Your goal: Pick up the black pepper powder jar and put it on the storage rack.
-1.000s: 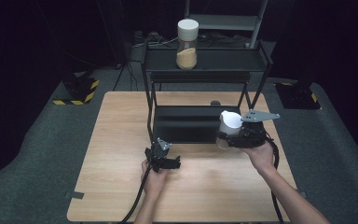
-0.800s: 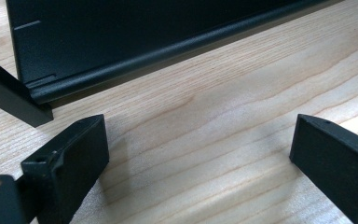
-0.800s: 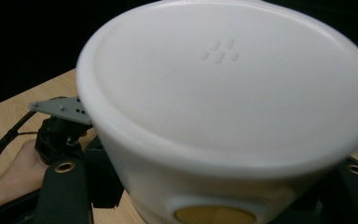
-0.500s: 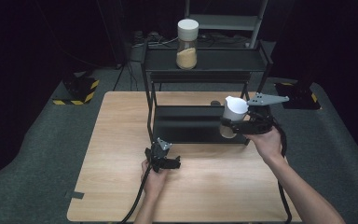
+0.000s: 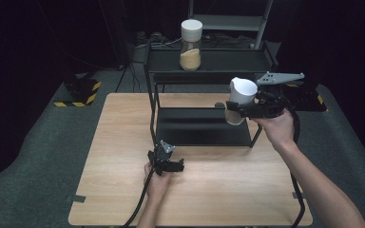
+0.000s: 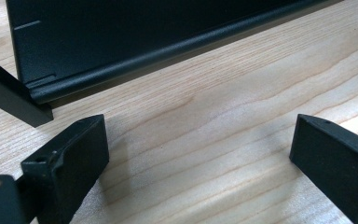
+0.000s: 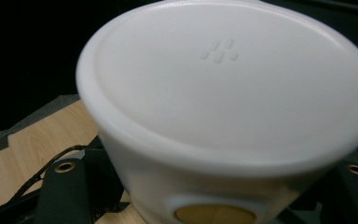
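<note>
A clear jar (image 5: 238, 105) with a white lid (image 5: 244, 89) and tan contents hangs tilted in the air at the right end of the black two-tier rack (image 5: 204, 126). My right gripper (image 5: 233, 112) is shut on its body. In the right gripper view the white lid (image 7: 228, 79) looms close, with my right gripper (image 7: 214, 207) clamped on the jar below it. My left gripper (image 5: 173, 166) rests low on the wooden table (image 5: 218, 190) in front of the rack. In the left gripper view that left gripper (image 6: 196, 163) stands open, with bare wood between its fingers (image 6: 70, 158).
A second white-lidded jar (image 5: 191, 38) of tan contents stands on the rack's top shelf. The rack's lower shelf edge (image 6: 121, 65) and a leg lie just ahead of the left gripper. A black-and-yellow striped block (image 5: 81, 92) sits on the floor at the left.
My right gripper has lifted the jar from the table level up to the height of the rack's top shelf and tilted it. The left gripper has stayed put.
</note>
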